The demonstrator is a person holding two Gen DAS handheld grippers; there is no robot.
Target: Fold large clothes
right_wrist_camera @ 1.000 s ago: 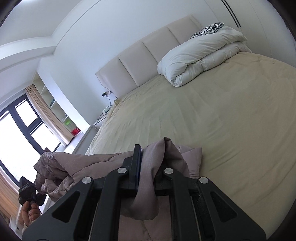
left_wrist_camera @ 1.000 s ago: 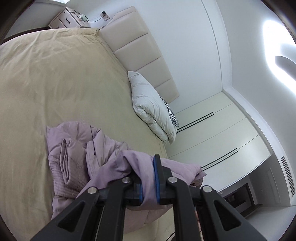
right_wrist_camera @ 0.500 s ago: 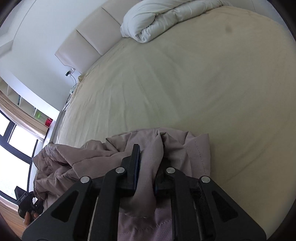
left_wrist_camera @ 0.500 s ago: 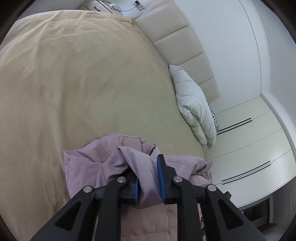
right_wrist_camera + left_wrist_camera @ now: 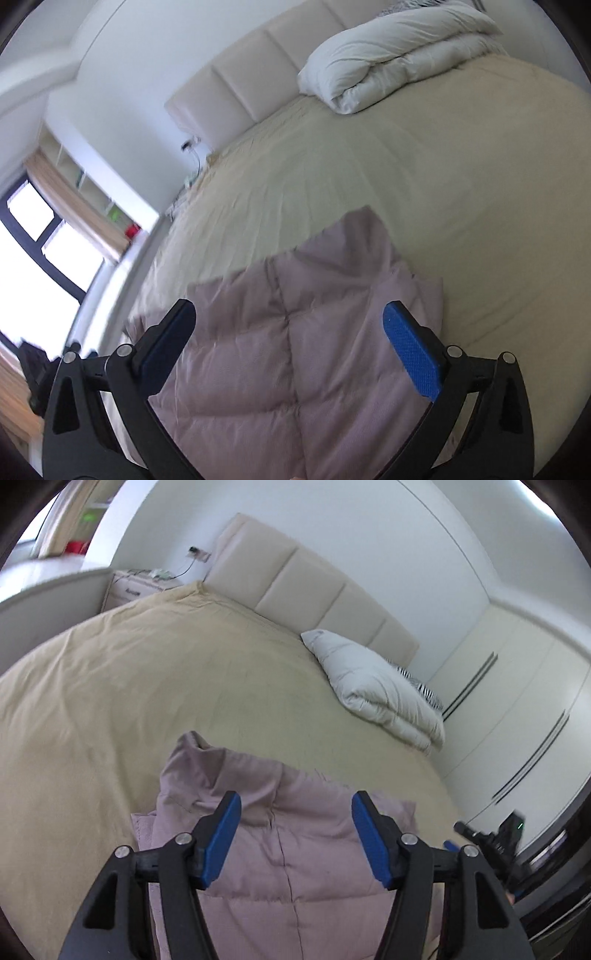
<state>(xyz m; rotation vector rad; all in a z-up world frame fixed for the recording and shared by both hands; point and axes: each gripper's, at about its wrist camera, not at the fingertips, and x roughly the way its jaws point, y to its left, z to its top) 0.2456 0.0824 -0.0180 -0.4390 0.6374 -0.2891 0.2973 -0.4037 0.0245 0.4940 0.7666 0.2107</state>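
A wide bed (image 5: pixel 110 701) in a tan cover filled both views, its padded headboard (image 5: pixel 314 590) against the wall. A folded white duvet (image 5: pixel 376 686) lay by the headboard, well apart from the jacket. The mauve quilted jacket (image 5: pixel 295 350) lay flat on the near part of the bed. The left tongs (image 5: pixel 295 830) and right tongs (image 5: pixel 288 339) had just been opening; both stood released above the jacket, pads clear of the cloth. A bedside cabinet (image 5: pixel 140 585) stood beyond the bed's far corner
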